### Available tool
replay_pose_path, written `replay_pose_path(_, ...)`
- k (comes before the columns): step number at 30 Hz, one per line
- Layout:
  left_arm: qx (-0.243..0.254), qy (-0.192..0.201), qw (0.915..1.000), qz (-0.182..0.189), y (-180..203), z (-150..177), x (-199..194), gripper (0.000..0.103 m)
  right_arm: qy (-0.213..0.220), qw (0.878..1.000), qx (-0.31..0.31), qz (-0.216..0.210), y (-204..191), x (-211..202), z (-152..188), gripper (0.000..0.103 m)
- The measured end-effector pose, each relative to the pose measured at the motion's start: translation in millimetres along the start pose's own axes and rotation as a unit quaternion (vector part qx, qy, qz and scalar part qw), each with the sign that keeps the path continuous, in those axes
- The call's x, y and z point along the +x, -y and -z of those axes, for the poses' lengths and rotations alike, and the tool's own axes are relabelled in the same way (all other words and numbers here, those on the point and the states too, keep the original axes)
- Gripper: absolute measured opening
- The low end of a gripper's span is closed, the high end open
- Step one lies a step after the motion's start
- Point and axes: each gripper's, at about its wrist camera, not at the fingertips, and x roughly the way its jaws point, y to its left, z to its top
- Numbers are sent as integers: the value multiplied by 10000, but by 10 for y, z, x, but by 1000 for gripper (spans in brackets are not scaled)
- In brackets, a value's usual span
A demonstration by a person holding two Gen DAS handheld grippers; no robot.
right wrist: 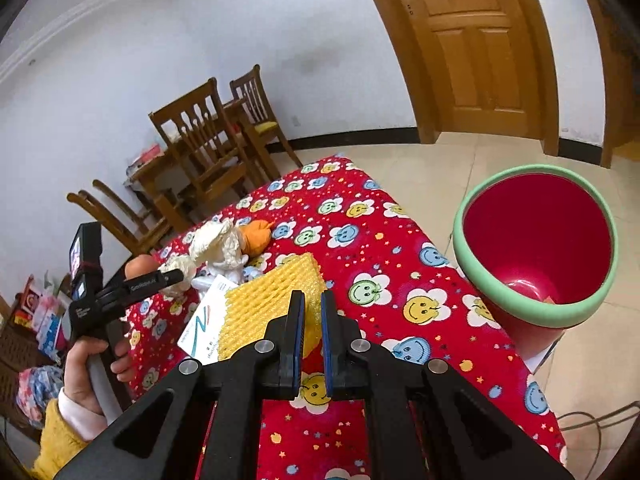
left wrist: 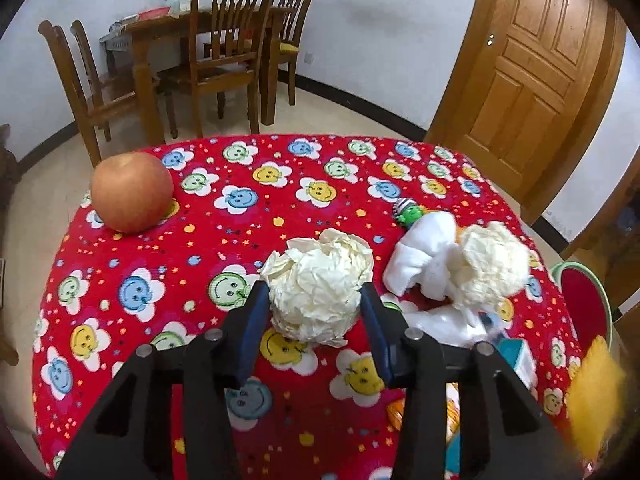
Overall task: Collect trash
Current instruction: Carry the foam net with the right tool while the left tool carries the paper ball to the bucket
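A crumpled cream paper ball (left wrist: 318, 284) sits on the red smiley tablecloth (left wrist: 248, 220); my left gripper (left wrist: 314, 300) is shut on it, one finger at each side. A second paper wad (left wrist: 492, 266) lies to its right on a white plastic bag (left wrist: 424, 260). My right gripper (right wrist: 313, 300) is shut on a yellow foam fruit net (right wrist: 272, 300), held just above the table. The red trash bin with a green rim (right wrist: 536, 320) stands on the floor right of the table. The left gripper also shows in the right wrist view (right wrist: 176, 276).
An apple (left wrist: 132, 196) rests at the table's far left. A small green toy (left wrist: 408, 212), an orange object (right wrist: 258, 236) and a white card (right wrist: 208, 320) lie among the trash. Wooden chairs (left wrist: 228, 48) and a door (left wrist: 536, 64) stand beyond.
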Motion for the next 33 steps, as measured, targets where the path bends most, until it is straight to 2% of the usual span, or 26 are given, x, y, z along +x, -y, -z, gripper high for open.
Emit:
replay_pose_path(6, 40, 274, 9994, 184, 65, 38, -360, 46, 72, 10000, 61, -25, 30, -83, 7, 8)
replay_pose_path(18, 468, 486, 9953, 689, 530, 100, -872, 46, 404, 9991, 151, -8, 130, -374, -31, 8)
replay_pose_path(33, 986, 570, 9849, 1303, 1270, 150, -1145, 46, 866, 9947, 466, 298, 547, -743, -112, 8)
